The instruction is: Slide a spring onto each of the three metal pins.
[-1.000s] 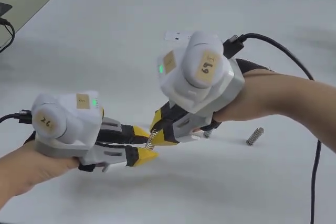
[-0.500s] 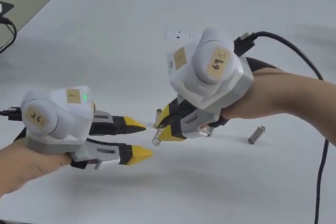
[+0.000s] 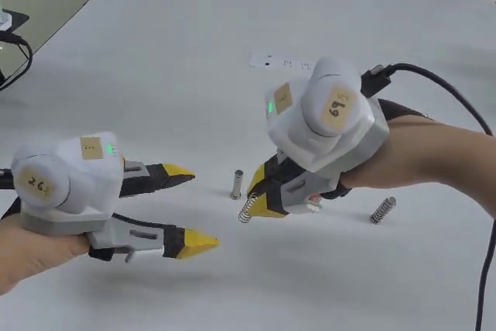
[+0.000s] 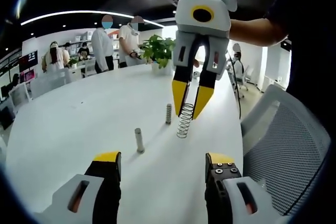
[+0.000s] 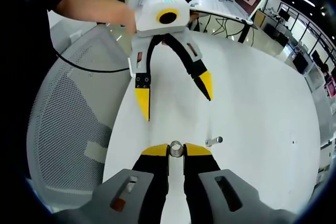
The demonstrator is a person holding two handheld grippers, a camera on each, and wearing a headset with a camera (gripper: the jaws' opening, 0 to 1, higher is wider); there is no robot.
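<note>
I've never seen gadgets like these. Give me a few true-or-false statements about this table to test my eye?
1. The right hand-held gripper is shut on a spring. True.
2. The left hand-held gripper is clamped on the metal pin. False: its jaws are wide open and hold nothing, and the pin stands apart from them.
3. That metal pin already wears a spring. False: it stands bare on the table.
4. A second spring rests on the table, away from both grippers. True.
</note>
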